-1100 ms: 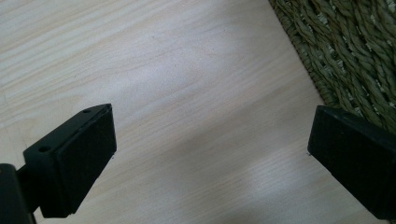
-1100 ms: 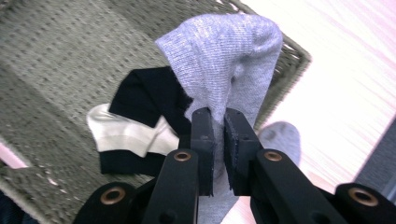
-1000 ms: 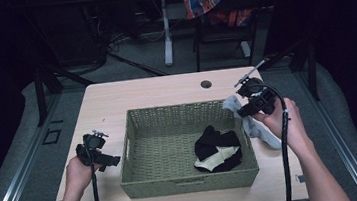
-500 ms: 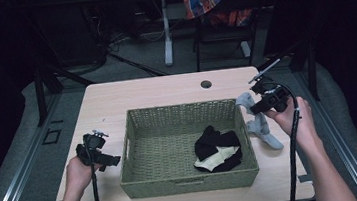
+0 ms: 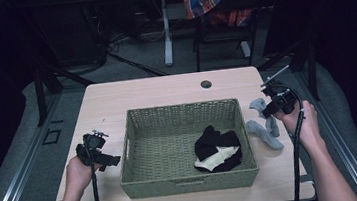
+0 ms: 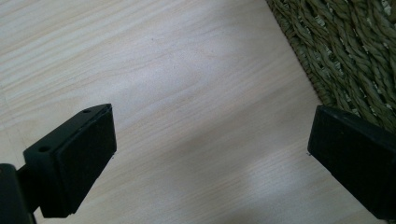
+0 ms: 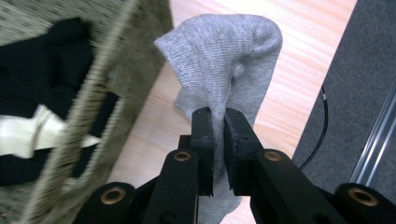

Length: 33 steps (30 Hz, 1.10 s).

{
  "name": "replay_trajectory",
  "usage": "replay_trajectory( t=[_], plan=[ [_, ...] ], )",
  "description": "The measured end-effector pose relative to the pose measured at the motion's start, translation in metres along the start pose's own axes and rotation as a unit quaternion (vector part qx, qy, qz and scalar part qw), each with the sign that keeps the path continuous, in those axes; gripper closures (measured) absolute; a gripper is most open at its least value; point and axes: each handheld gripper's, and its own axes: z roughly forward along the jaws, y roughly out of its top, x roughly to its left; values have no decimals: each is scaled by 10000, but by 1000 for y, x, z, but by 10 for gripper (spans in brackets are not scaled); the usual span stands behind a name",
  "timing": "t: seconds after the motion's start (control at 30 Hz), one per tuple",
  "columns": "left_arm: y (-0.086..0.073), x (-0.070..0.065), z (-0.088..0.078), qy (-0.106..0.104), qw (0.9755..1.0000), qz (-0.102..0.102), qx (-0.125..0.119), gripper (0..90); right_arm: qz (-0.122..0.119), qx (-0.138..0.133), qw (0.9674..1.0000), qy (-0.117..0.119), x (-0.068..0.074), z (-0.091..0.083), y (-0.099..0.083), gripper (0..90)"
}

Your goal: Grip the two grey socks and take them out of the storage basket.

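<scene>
Right gripper (image 7: 218,140) clamped on grey sock (image 7: 224,60), just right of basket (image 5: 190,182). Left gripper (image 6: 210,158) wide, idle left of basket. Next probably: 1 lift over rim, drop in.

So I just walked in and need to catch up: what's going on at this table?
A person is sorting socks at a wooden table with a gripper in each hand. The right gripper is shut on a grey sock, held beside the woven basket; a second grey sock lies on the table beneath it. Black and cream socks lie in the basket. The left gripper is open over bare tabletop, left of the basket.
</scene>
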Motion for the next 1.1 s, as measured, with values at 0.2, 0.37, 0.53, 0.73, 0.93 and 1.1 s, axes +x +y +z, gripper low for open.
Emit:
replay_trajectory(
  t=[0.2, 0.37, 0.53, 0.73, 0.93, 1.1],
  plan=[
    [0, 0, 0, -2, 10000, 7, 9, 12, 97, 250, 9996, 23, -8, 23, -3, 839],
    [0, 0, 0, 4, 10000, 6, -2, 12, 116, 401, 9991, 51, -11, 39, -6, 838],
    [0, 0, 0, -1, 10000, 9, 5, 12, 150, 524, 9985, 43, -14, 51, -8, 837],
    [0, 0, 0, -2, 10000, 8, 7, 12, 139, 704, 9974, 61, -14, 70, -9, 834],
    [0, 0, 0, -4, 10000, 4, 12, 12, 244, 807, 9963, 139, -16, 86, -12, 808],
    [0, 0, 0, 3, 10000, 7, 7, 12, 261, 848, 9958, 228, -19, 89, -12, 709]
  ],
)
